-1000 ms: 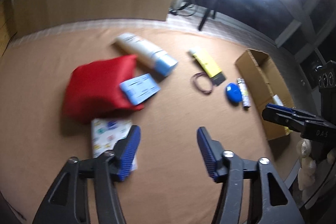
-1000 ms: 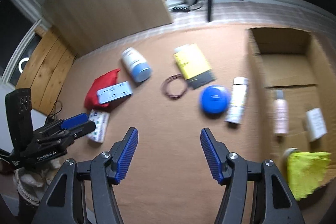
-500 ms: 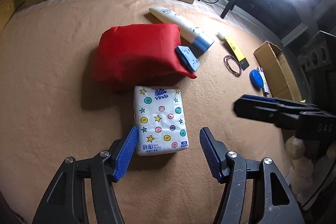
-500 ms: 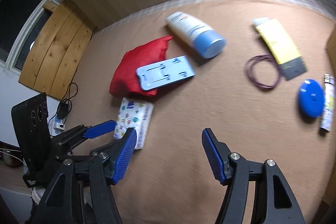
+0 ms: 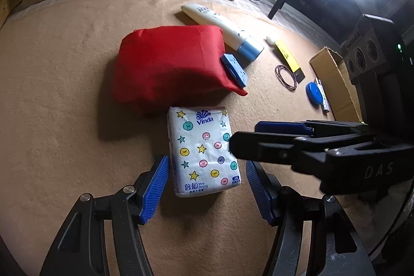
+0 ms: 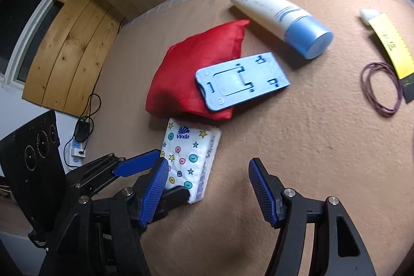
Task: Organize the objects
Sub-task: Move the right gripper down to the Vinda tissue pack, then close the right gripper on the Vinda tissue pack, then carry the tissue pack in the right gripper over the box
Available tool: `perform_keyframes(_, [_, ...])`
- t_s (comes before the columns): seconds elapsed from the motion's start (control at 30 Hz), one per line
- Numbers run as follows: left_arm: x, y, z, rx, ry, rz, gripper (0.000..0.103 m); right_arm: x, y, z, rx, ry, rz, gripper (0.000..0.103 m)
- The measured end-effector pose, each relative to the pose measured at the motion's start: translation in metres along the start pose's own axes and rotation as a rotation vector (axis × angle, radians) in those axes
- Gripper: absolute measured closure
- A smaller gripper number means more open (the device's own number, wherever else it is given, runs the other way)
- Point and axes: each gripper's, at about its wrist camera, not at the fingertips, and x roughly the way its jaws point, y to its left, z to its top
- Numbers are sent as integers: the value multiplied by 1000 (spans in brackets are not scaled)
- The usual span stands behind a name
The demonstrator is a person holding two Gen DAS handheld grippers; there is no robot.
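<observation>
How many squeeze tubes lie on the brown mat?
2: a large white tube with a blue cap beside the red pouch, and a small yellow tube next to the purple band loop. Others may lie out of view.

1. The left gripper (image 5: 207, 189) stands spread, its blue pads either side of the near end of a tissue pack (image 5: 203, 154); contact cannot be told.
2. The right gripper (image 5: 292, 139) reaches in from the right over the pack's edge.
3. A red pouch (image 5: 170, 66) lies just beyond the pack; a blue stand (image 5: 234, 66) leans on it; a white tube (image 5: 222, 30) lies behind.
4. Farther right: a cardboard box (image 5: 333, 82).
</observation>
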Motion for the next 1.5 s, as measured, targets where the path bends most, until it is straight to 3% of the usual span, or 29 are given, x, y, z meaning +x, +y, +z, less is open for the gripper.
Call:
perform_keyframes(0.2, [4,0,0,0,2,-10,41,11,5,7,-25,29,-13,57])
perform_keyframes(0.47, [6,-2,-1,10,6,-7,54,14,14,10,-58,51,-22,70])
perform_keyframes(0.83, [4,-19,-2,17,-5,-1,58,3,21,0,-79,30,-55,71])
perform_keyframes(1.1, [-2,-65,13,79,-38,-25,59,-41,6,-16,-88,-52,-98,71])
perform_keyframes(1.5, [12,-182,47,242,-69,-82,59,-131,-61,-33,-41,-210,-202,71])
